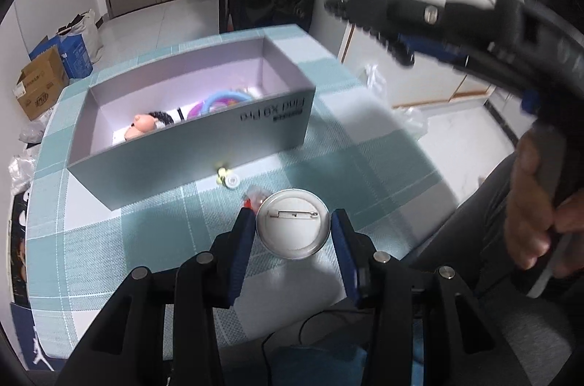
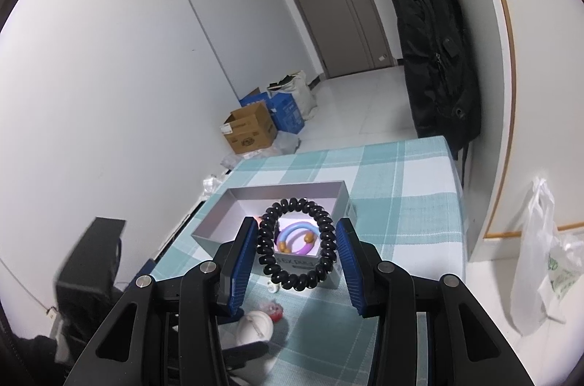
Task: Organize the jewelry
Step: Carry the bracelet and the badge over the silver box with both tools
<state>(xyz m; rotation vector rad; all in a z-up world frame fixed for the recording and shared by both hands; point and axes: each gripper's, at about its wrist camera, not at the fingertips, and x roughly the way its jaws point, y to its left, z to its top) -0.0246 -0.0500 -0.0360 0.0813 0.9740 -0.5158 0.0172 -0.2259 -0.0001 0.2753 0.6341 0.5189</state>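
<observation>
Right tool (image 2: 295, 241): clamped on black spiral bracelet (image 2: 296, 243), held above the grey box (image 2: 233, 196); should part only once over the box's opening. Left tool (image 1: 294, 228): fingers flanking the round pin badge (image 1: 294, 221) on the surface just in front of the box; contact uncertain.

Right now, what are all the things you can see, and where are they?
Box: one, grey, open, on the cloth.
Cloth: one, teal and white check, covers the table.
Badge: one, white, pin side up, between the left fingers.
Hair tie: one, black spiral, between the right fingers, above the box.
Rings: blue and purple, in the box.
Doll: one, in the box.
Backpack: one, black, hanging by the wall.
Cartons: brown and blue, on the floor.
Hand: one, holding the right gripper's handle.
</observation>
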